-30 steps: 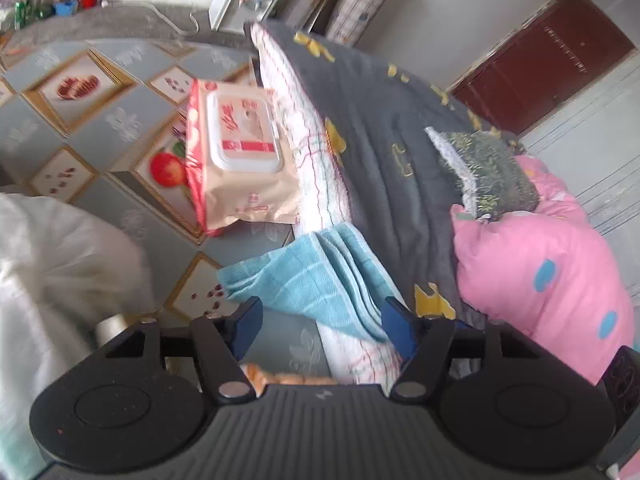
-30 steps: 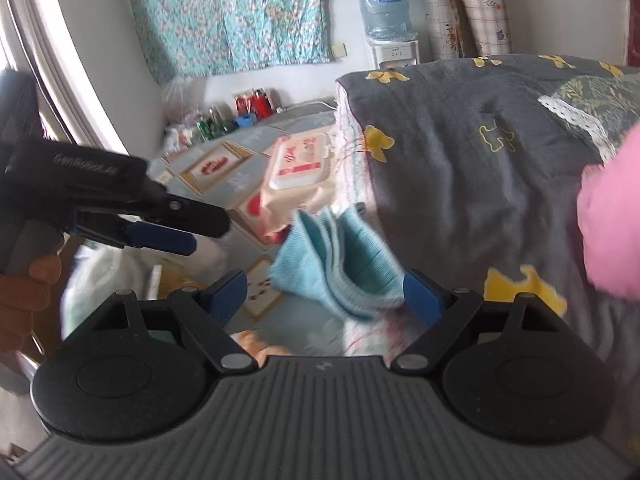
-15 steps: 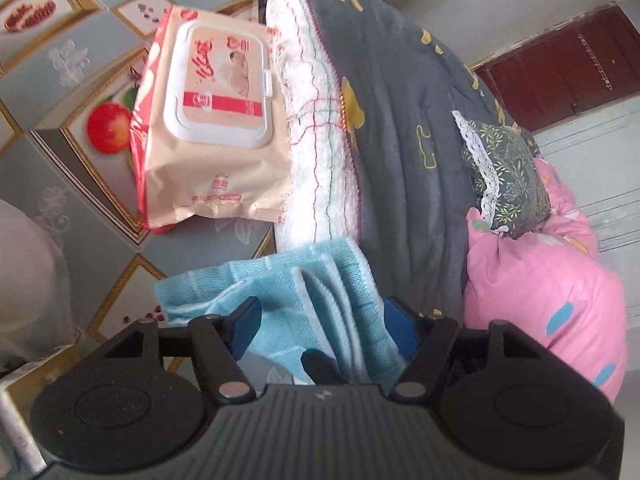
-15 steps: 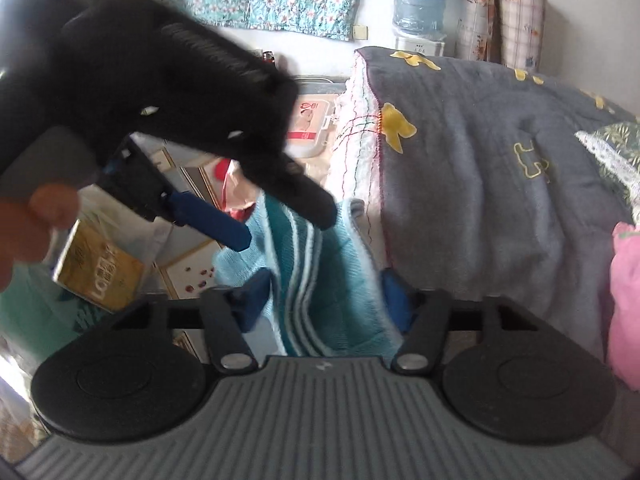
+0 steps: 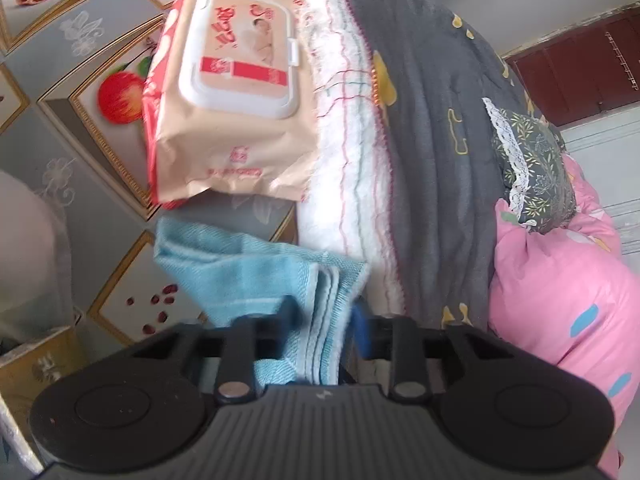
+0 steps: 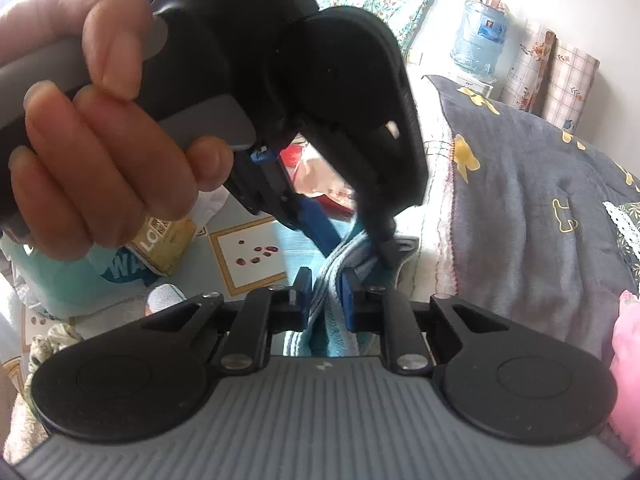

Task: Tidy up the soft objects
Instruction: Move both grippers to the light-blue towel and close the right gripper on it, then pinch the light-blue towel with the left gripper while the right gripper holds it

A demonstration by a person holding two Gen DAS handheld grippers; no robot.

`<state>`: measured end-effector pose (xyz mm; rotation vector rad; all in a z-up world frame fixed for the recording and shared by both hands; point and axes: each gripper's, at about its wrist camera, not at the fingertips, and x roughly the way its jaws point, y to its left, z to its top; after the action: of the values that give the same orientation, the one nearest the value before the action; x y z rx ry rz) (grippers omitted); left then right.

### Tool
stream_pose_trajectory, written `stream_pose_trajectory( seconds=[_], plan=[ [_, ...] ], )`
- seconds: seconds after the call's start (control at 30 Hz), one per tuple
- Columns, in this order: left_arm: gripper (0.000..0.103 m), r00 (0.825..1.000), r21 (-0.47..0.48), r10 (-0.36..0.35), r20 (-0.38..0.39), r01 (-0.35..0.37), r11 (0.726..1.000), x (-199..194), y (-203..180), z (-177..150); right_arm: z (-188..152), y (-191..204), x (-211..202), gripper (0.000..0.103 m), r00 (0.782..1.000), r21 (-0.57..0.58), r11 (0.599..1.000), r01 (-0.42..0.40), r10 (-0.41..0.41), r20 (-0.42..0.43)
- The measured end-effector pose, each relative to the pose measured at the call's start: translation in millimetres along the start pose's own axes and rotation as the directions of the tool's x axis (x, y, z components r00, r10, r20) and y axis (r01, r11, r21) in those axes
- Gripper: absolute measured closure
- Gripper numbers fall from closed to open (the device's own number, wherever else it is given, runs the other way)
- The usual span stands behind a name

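A folded light blue towel (image 5: 240,268) lies on the patterned tablecloth (image 5: 60,160) against the edge of a bed. My left gripper (image 5: 324,318) has its jaws closing, and its pads pinch the towel's striped folded edge. In the right wrist view a hand (image 6: 100,140) holds that left gripper (image 6: 352,236) from above, its fingers on either side of the towel (image 6: 320,336). My right gripper (image 6: 325,294) is shut on the same towel just below, with the cloth squeezed between its blue pads.
A pack of baby wipes (image 5: 236,92) lies just beyond the towel, leaning on the white fleece edge (image 5: 348,152) of a grey blanket (image 5: 432,140). A floral cushion (image 5: 532,160) and a pink pillow (image 5: 560,300) sit on the bed. A yellow box (image 6: 164,244) stands at left.
Both grippers came down onto the blue towel and closed on it. The left gripper and the hand holding it now fill the upper left of the right wrist view.
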<state>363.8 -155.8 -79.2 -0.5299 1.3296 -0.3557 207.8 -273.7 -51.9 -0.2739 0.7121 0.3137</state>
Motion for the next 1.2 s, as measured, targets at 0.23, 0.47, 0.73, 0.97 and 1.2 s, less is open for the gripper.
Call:
stream_pose_trajectory(
  seconds=[0.23, 0.47, 0.73, 0.97, 1.2],
  plan=[
    [0.089, 0.998, 0.01, -0.022, 0.056, 0.022, 1.0, -31.3, 4.2, -13.0, 5.7, 15.0, -32.9, 0.093, 0.999, 0.01, 1.0, 0.02, -0.02, 0.035],
    [0.089, 0.983, 0.063, -0.082, 0.166, 0.073, 0.995, -103.2, -3.3, -36.4, 31.7, 47.1, -86.4, 0.093, 0.989, -0.04, 0.997, 0.067, -0.061, 0.138],
    [0.089, 0.916, 0.133, -0.078, 0.393, 0.027, 0.991, -228.9, 11.9, -74.2, 78.1, 124.2, -136.4, 0.093, 0.937, -0.105, 0.994, 0.038, 0.001, 0.35],
    [0.089, 0.863, 0.125, 0.045, 0.502, -0.124, 0.984, -316.5, 76.3, -92.8, 125.2, 216.4, -122.9, 0.091, 0.901, -0.154, 0.982, -0.109, 0.163, 0.403],
    [0.089, 0.855, 0.042, 0.207, 0.476, -0.258, 0.965, -343.3, 163.4, -85.5, 162.8, 288.9, -67.5, 0.089, 0.904, -0.116, 0.946, -0.301, 0.322, 0.28]
  ],
)
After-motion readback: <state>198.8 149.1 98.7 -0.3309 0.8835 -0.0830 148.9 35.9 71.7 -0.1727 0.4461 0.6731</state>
